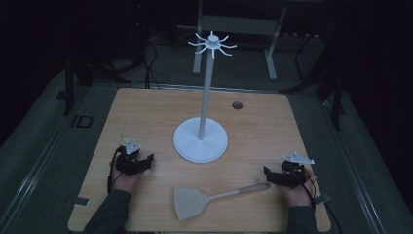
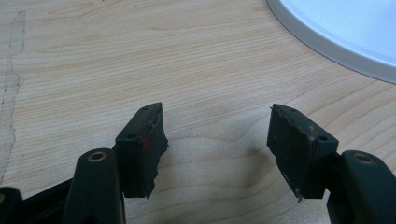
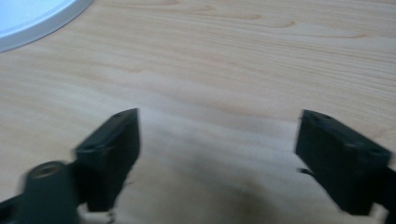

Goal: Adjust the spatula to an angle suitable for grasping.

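Note:
A white stand with a round base, a tall pole and a ring of hooks at its top rises from the middle of the wooden table. A beige spatula lies flat near the front edge, blade to the left, handle end pointing right. My left gripper rests at the front left, open, nothing between its jaws. My right gripper sits at the front right, open and empty, its jaws just beside the spatula's handle end.
The stand's base rim curves across the upper right of the left gripper view, and the base rim lies at the upper left of the right gripper view. A small round hole sits in the table's far right. Dark floor and furniture legs surround the table.

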Demonstrator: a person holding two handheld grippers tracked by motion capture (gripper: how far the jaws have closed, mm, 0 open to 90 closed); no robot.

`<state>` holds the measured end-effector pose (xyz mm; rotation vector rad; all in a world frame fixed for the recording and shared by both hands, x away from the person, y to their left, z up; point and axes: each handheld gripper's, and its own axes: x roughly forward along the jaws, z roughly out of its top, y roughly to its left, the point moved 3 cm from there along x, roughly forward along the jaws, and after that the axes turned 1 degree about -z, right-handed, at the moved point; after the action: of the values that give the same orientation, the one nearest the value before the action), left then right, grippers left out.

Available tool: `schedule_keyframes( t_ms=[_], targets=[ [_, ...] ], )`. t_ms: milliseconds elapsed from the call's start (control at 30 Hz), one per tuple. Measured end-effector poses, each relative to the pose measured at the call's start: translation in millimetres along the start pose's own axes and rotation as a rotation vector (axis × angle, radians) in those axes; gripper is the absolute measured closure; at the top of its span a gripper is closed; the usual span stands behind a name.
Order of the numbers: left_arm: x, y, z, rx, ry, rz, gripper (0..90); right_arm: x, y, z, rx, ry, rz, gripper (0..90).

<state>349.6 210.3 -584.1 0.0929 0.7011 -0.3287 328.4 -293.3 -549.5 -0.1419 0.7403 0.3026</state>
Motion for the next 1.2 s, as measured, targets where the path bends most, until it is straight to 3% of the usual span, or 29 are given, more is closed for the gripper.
schedule_keyframes(
  t_ms=[33, 100, 167, 267, 400, 533, 700, 933, 1167, 1200],
  targets=[
    [-0.1, 0.0, 0.0, 0.001, -0.001, 0.000, 37.0, 0.0, 0.0, 0.0, 0.000, 0.000, 0.000, 10.2],
    [-0.1, -0.1, 0.0, 0.001, -0.002, 0.000, 37.0, -9.7, 11.0, -1.7, -0.062, -0.018, 0.057, 15.1],
    [0.0, -0.2, 0.0, 0.001, -0.001, 0.000, 37.0, -12.0, 14.9, -2.2, -0.086, -0.024, 0.056, 17.8],
    [-0.2, -0.3, 0.0, 0.000, -0.004, 0.000, 37.0, -16.5, 24.6, -4.1, -0.150, -0.053, 0.080, 31.8],
    [-0.2, -0.3, 0.0, 0.000, -0.004, -0.001, 37.0, -18.8, 34.9, -7.7, -0.231, -0.075, 0.163, 50.0],
    [-0.2, -0.3, 0.0, 0.002, -0.004, -0.001, 37.0, -20.0, 41.9, -11.5, -0.257, -0.078, 0.212, 61.5],
    [-0.3, -0.6, 0.0, 0.004, -0.004, 0.000, 37.0, -22.7, 52.5, -18.1, -0.287, -0.074, 0.318, 81.6],
    [-0.2, -0.8, -0.1, 0.005, -0.004, -0.001, 36.9, -26.2, 88.8, -31.1, -0.416, -0.062, 0.421, 87.3],
    [-0.3, -0.9, -0.1, 0.005, -0.003, -0.002, 36.9, -19.5, 116.2, -37.6, -0.483, -0.032, 0.484, 87.3],
    [-0.4, -0.9, -0.1, 0.006, -0.003, -0.001, 36.9, -17.4, 125.4, -38.9, -0.514, -0.028, 0.503, 87.2]
  ],
)
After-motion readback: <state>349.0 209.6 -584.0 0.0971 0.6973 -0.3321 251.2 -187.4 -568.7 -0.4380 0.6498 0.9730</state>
